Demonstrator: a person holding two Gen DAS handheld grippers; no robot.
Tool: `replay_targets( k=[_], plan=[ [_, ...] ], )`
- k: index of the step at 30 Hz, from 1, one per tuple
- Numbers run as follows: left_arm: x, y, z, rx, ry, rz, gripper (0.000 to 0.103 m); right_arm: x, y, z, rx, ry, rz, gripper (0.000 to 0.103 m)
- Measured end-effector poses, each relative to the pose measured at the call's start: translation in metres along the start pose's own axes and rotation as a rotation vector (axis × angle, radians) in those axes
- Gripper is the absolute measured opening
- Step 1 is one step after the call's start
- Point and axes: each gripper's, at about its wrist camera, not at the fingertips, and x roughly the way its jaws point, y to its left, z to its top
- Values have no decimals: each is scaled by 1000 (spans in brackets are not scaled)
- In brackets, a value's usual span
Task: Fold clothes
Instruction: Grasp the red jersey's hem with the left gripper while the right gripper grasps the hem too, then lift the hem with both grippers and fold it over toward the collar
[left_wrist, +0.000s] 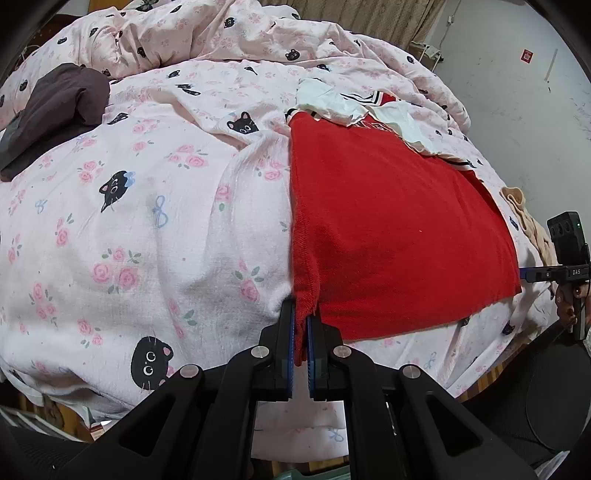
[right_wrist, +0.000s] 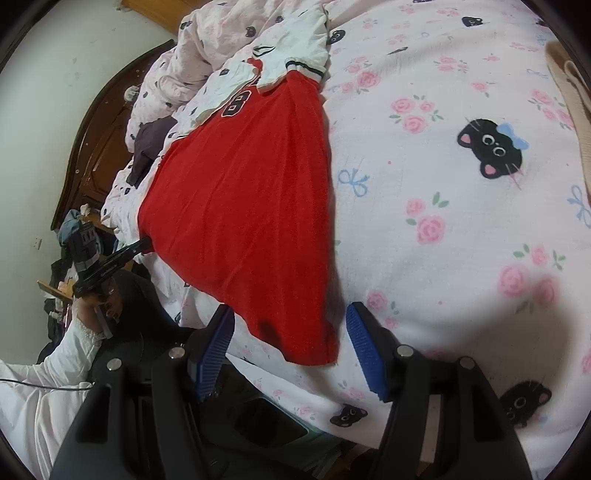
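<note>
- We see the dark brown garment (left_wrist: 55, 110) farthest left of the red jersey (left_wrist: 388, 229), bunched on the bed cover (left_wrist: 129, 229) near its far side and well apart from the jersey.
- The bed cover, pink with roses and black cat faces, carries everything; the red jersey lies flat on it, its long side edges running away from us.
- Our left gripper (left_wrist: 301, 332) is pinched tight on the jersey's near left corner: the red fabric stands up as a narrow fold between the two blue pads, with hardly any gap showing.
- From that corner the jersey spreads away and to the right of the left gripper, ending in white sleeves (left_wrist: 332, 103) with dark-striped trim folded across its top.
- In the right wrist view the same jersey (right_wrist: 240, 206) shows a white number outlined in black near its far end, partly hidden under the white sleeve.
- Our right gripper (right_wrist: 290, 332) stands wide open, holding nothing; its two blue pads sit on either side of the jersey's near right corner, which lies flat on the bed cover (right_wrist: 461, 258) between them, and we cannot tell whether either pad touches the cloth.
- In the left wrist view the right gripper (left_wrist: 532, 275) appears at the jersey's right edge, just beside the hem corner.
- Right of the jersey, a beige garment (left_wrist: 524, 218) lies crumpled at the bed's edge, near the jersey's side but apart from it.
</note>
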Motion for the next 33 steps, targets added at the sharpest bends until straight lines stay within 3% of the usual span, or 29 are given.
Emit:
replay_targets(
  k=[7, 9, 16, 18, 21, 25, 33],
  plan=[
    [3, 0, 1, -3, 5, 4, 4, 0, -2, 2, -1, 6, 63, 62],
    [3, 0, 1, -5, 7, 3, 4, 1, -3, 3, -3, 14, 82, 37],
    [4, 2, 0, -8, 10, -2, 4, 12, 1, 5, -32, 52, 69, 31],
    [4, 2, 0, -9, 7, -7, 4, 12, 2, 5, -41, 55, 50, 17],
    [2, 3, 1, -11, -3, -24, 4, 11, 2, 5, -46, 53, 34, 10],
    [-8, 1, 3, -17, -37, -61, 4, 2, 8, 5, -63, 22, 54, 8],
    [-36, -4, 32, -37, -121, -114, 4, -30, 19, 17, -65, -122, 166, 7]
  ],
)
